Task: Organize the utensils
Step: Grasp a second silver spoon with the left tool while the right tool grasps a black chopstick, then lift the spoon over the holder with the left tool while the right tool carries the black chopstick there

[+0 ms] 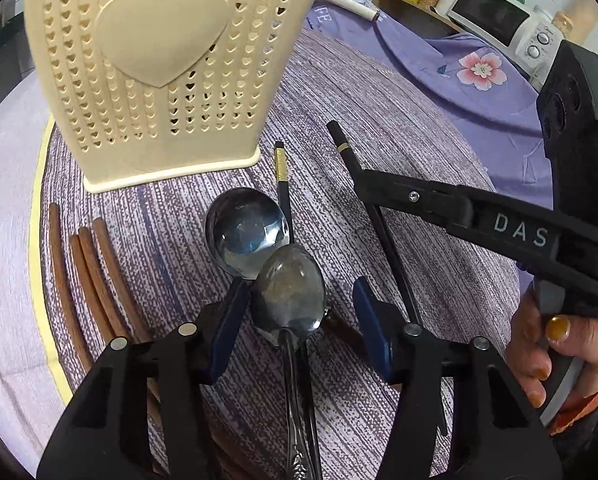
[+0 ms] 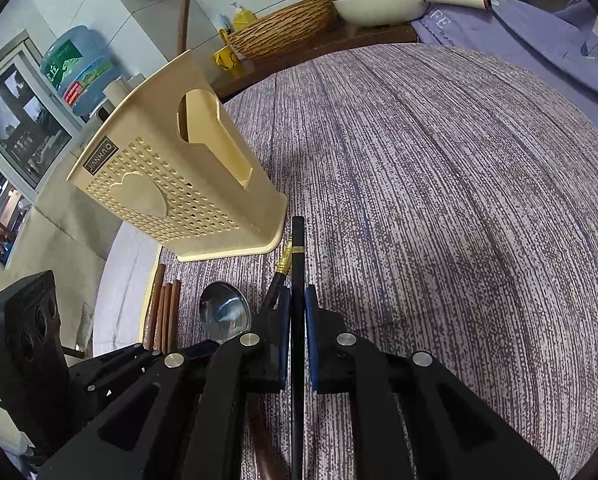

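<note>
A cream perforated utensil holder point(image 1: 155, 68) with a heart stands on the striped mat; it also shows in the right wrist view point(image 2: 179, 184). My left gripper point(image 1: 295, 308) is open, its jaws on either side of a metal spoon point(image 1: 289, 292) that overlaps a second spoon point(image 1: 245, 232). My right gripper point(image 2: 297, 312) is shut on a black chopstick point(image 2: 297, 264); the same chopstick point(image 1: 341, 144) shows held in the left wrist view. A second black chopstick with a gold band point(image 1: 281, 168) lies beside the spoons. Several brown wooden chopsticks point(image 1: 87, 272) lie at the left.
The striped purple mat point(image 2: 459, 220) extends to the right. Behind it lie a floral purple cloth point(image 1: 479, 72), a microwave point(image 1: 499, 20), a woven basket point(image 2: 283, 32) and a white pot point(image 2: 379, 4). A water bottle point(image 2: 79, 68) stands far left.
</note>
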